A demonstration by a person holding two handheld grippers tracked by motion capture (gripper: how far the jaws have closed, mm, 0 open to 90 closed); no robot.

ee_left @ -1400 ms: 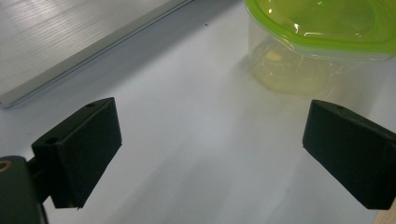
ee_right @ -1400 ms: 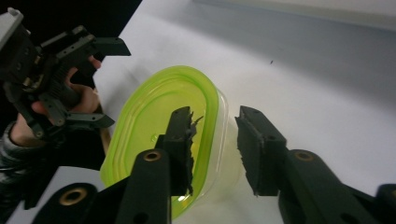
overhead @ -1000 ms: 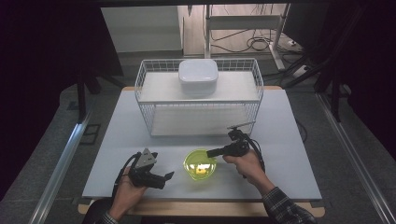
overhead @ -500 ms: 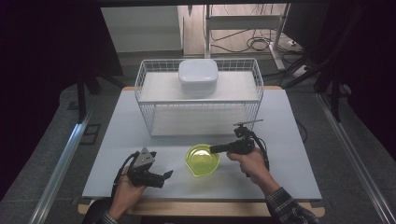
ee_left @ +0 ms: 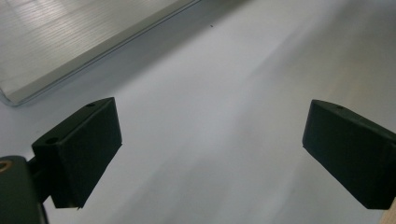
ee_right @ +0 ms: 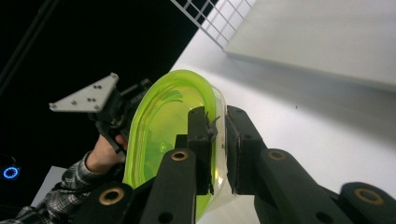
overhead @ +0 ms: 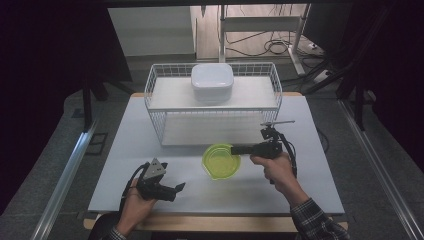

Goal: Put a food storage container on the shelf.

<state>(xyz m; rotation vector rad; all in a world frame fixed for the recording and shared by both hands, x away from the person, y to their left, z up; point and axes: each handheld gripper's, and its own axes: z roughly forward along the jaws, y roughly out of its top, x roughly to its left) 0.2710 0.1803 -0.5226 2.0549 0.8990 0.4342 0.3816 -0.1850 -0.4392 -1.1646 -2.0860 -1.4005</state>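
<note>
The left claw (overhead: 179, 187) rests near the front edge of the tabletop (overhead: 310, 190), its jaws wide apart with nothing between them. Farther in, the right claw (overhead: 235, 149) is clamped on the rim of a green bowl (overhead: 220, 161), held just in front of the wire rack (overhead: 160, 125), which carries a white box (overhead: 211, 81) on top
</note>
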